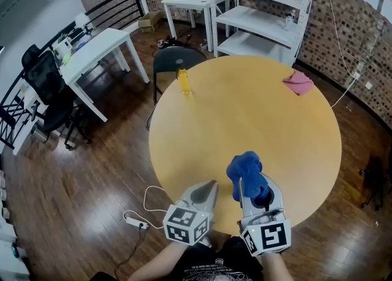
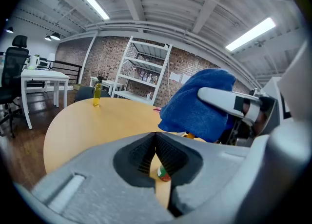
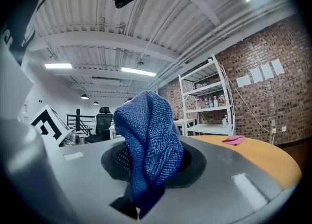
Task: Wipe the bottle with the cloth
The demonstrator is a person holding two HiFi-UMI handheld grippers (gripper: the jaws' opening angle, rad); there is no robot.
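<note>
A yellow bottle (image 1: 184, 82) stands upright at the far left edge of the round wooden table (image 1: 245, 120); in the left gripper view the bottle (image 2: 97, 94) is small and far off. My right gripper (image 1: 252, 193) is shut on a bunched blue cloth (image 1: 246, 174) over the table's near edge. In the right gripper view the cloth (image 3: 148, 140) rises out of the right gripper (image 3: 146, 167) and hides its jaws. My left gripper (image 1: 210, 188) is beside it on the left, shut with nothing in it (image 2: 157, 150). The blue cloth (image 2: 197, 106) also fills the right of the left gripper view.
A pink cloth (image 1: 298, 82) lies at the table's far right edge. A dark chair (image 1: 177, 59) stands behind the bottle. White shelves (image 1: 263, 16) and white desks (image 1: 98, 53) stand farther back. A power strip and cable (image 1: 138, 220) lie on the wooden floor.
</note>
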